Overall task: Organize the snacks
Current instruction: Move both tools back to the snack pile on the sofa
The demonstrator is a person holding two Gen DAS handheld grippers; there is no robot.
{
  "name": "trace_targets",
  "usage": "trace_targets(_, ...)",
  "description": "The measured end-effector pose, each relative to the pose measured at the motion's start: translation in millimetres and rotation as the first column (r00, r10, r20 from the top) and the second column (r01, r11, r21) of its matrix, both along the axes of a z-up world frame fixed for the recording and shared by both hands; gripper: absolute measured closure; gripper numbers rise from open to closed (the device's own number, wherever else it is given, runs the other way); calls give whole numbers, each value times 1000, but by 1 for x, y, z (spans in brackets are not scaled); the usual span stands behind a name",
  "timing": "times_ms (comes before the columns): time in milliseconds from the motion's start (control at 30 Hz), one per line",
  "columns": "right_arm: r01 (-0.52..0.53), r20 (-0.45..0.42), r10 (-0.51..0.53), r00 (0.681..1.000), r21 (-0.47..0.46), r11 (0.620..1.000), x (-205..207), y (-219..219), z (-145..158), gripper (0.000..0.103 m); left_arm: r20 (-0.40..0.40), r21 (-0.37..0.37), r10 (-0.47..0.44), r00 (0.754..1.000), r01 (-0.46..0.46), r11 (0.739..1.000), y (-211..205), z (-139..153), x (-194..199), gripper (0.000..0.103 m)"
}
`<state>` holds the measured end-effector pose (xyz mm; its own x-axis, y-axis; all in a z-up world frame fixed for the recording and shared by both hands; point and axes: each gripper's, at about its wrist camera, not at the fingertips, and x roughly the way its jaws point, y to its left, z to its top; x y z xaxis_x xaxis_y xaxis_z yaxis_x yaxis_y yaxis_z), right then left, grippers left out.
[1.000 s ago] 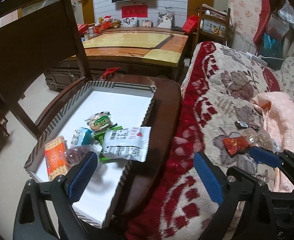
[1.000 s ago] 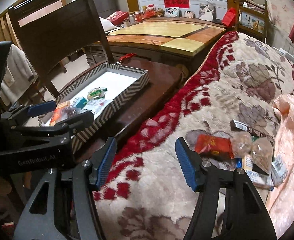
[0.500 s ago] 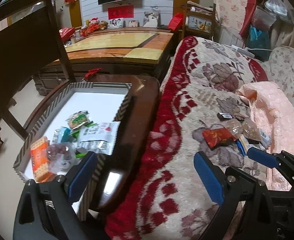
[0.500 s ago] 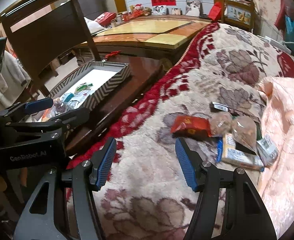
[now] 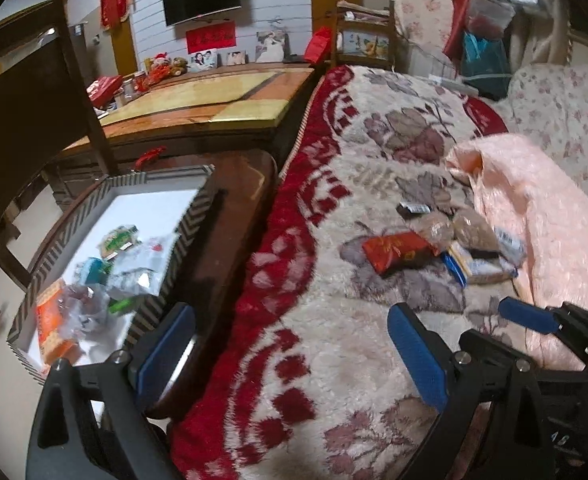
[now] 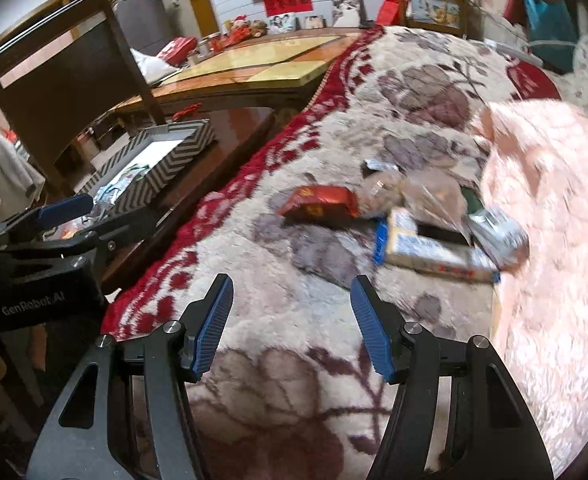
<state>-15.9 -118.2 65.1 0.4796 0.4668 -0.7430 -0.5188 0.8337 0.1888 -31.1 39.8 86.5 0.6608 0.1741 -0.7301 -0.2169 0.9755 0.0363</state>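
Both grippers have swung rightward since a second ago, off the tray side toward the snack pile on the blanket; views blurred by motion; left to right: chevron-patterned tray (image 5: 189, 220) sits on a dark wooden table (image 5: 237, 216), holding an orange packet (image 5: 51, 330), clear crinkly wrappers, teal and green packets; left gripper (image 5: 289, 354) hovers over the table edge and the red-and-cream floral blanket (image 5: 334, 184), jaws wide apart, nothing between them; right gripper (image 6: 289, 324) hovers over the blanket just short of the pile, jaws roughly half open, empty; snack pile lies on the blanket near a pink quilt (image 6: 554, 216): red packet (image 6: 320, 204) at its left, clear bags of brownish snacks (image 6: 410, 192) touching it behind, blue-and-cream biscuit pack (image 6: 426, 250) in front, small silver packet (image 6: 498, 232) at the right; no snack touched by either gripper; right gripper also shows at the right edge of the left wrist view (image 5: 534, 320).
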Motion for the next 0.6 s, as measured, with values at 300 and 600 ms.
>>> trace_targets(300, 50, 18, -50, 999, 2, 999, -5, -23, -13, 42, 16, 16, -53, 998, 52, 999, -16, -12, -5, 5)
trace_targets(600, 66, 31, -66, 997, 16, 998, -7, -38, -25, 42, -6, 17, -61, 998, 61, 998, -16, -27, -4, 5)
